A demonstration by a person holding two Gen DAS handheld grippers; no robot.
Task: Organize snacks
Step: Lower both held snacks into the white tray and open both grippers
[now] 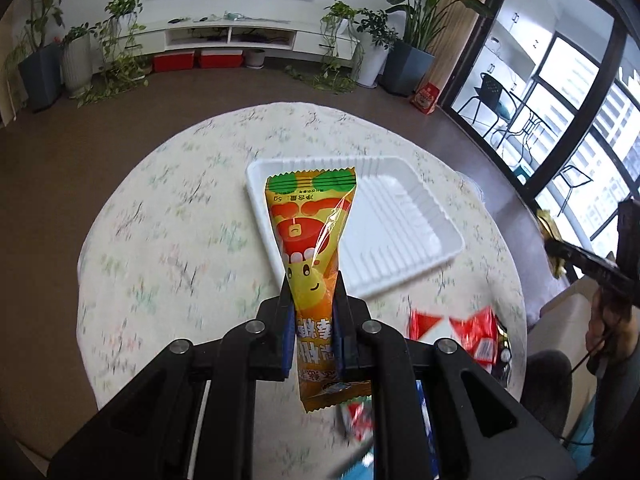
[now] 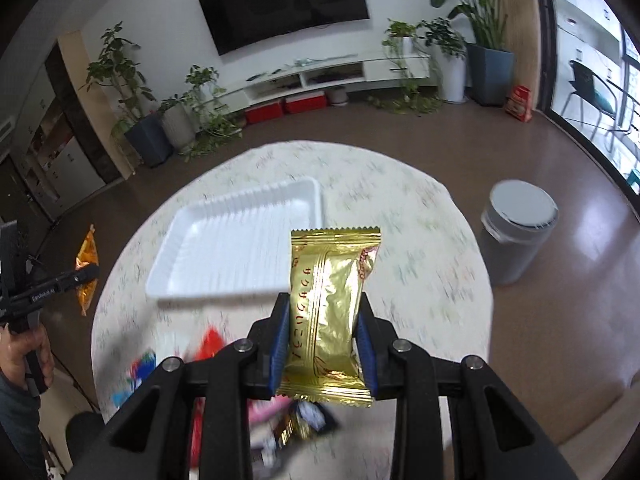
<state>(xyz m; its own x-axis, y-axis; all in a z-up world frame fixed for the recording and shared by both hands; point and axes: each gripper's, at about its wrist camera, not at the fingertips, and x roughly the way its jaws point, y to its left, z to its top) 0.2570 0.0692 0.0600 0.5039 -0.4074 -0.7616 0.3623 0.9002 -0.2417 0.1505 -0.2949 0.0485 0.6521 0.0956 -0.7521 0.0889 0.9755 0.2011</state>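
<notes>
A tray (image 1: 404, 240) lies on the round table (image 1: 168, 248), snack packets (image 1: 472, 336) nearer its edge.

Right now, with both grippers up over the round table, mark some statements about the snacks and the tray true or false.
1. The left gripper holds an orange-yellow snack packet. True.
2. The right gripper is empty. False: it is shut on a gold packet.
3. The white tray already has snacks in it. False: nothing lies in it.
4. Loose snacks lie on the table near the tray. True.
5. A grey bin stands on the floor beside the table. True.
</notes>
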